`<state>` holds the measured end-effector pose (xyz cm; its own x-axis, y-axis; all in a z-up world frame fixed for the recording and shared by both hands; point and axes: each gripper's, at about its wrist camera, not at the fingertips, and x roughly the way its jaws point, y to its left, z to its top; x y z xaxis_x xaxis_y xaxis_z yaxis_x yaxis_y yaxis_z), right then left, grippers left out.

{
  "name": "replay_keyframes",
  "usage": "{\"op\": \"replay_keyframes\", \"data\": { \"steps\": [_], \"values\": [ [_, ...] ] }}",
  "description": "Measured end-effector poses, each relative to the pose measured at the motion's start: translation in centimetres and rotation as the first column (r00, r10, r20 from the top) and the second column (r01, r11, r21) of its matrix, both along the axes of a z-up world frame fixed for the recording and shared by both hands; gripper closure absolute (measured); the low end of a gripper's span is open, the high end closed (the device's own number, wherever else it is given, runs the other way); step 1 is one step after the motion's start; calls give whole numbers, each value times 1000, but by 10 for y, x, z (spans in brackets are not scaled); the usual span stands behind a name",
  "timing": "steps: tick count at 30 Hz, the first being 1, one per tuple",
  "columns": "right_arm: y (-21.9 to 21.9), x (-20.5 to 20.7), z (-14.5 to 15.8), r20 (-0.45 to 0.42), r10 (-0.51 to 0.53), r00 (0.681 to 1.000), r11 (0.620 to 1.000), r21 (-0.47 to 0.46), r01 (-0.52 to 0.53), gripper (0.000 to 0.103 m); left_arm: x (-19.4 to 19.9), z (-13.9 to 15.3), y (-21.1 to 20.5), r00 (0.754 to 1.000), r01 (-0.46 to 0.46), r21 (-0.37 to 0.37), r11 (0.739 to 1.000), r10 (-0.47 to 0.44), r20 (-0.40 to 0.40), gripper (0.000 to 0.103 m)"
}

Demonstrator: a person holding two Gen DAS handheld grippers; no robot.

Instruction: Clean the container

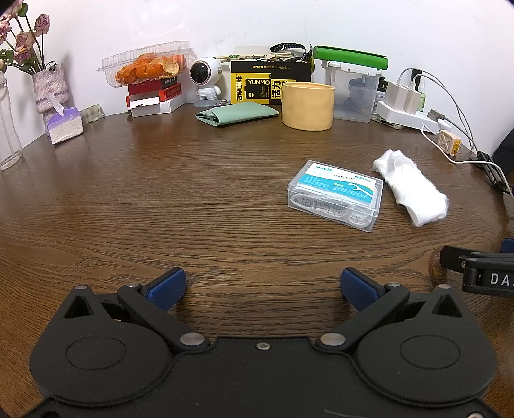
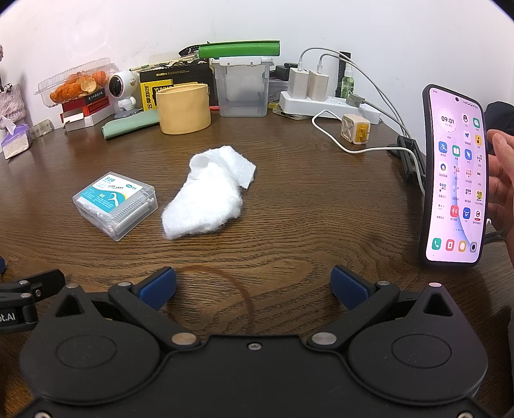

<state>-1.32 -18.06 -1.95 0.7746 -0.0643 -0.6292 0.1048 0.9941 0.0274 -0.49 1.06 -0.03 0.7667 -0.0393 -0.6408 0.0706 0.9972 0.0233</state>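
Container: clear rectangular plastic floss-pick box [image 1: 335,195], right of centre, beyond left claw [image 1: 262,287], on brown wooden bench [image 1: 192,199].
Cloth: crumpled white wipe [image 2: 207,196], just right of box.
Claws: left and right claw [image 2: 253,287] both wide, empty.

Clear floss-pick box [image 1: 335,195] — closed, beside white wipe [image 1: 411,189]

Wall: I note plain white wall [image 1: 257,22], evenly lit.
Table: I see dark wood-grain table [image 1: 192,199], rounded edge.
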Motion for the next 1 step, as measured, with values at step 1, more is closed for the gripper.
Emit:
{"op": "replay_keyframes", "data": {
  "steps": [1],
  "values": [
    [0, 0, 0, 0, 0, 1000, 1000, 0, 0, 0, 0, 0, 0, 1000, 0, 0, 1000, 0, 0, 0]
  ]
}}
